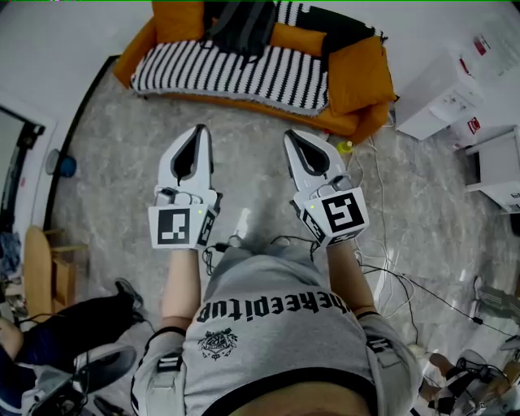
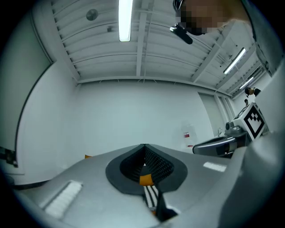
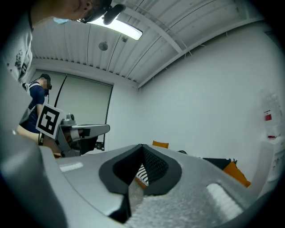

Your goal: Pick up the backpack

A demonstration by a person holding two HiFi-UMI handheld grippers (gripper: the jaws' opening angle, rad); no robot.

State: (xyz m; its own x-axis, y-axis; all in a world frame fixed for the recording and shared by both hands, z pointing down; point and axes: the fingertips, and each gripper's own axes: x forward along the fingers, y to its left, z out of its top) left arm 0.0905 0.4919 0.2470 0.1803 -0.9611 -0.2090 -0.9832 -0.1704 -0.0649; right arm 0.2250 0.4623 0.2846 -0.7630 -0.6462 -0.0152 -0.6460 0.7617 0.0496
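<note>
While the left gripper and right gripper hang clenched on nothing, the backpack lies ahead on the striped sofa; marble floor lies between, cables trailing rightward.

The backpack I'm to pick up lies on the sofa, about midway along its seat and up against the backrest. It is dark grey to black, soft and slumped, with folds or straps running down its front. Its lower edge rests on the sofa's black-and-white striped cover, and an orange cushion sits close on each side. Its top is cut off at the edge of my head view.
</note>
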